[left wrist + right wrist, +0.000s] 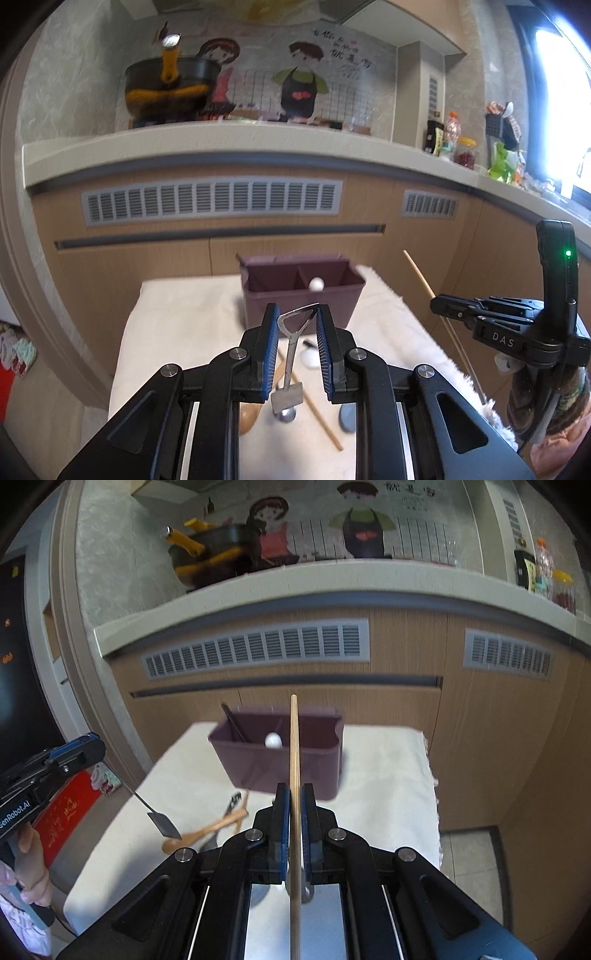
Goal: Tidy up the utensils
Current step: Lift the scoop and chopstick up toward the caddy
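Behind the purple caddy (280,760), only right view shows dark utensils (233,722).

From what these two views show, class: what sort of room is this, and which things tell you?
Most likely a home kitchen: a cooking pot on the countertop, condiment bottles near the window, and wooden cabinet fronts below.

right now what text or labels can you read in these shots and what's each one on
"DAS": on the black body of the right claw, left wrist view.
"enRobot.AI": on the left claw, right wrist view; its start is cut off at the frame edge.
Handwritten characters on the wall poster: too blurred to read.
Labels on the counter bottles: too small.
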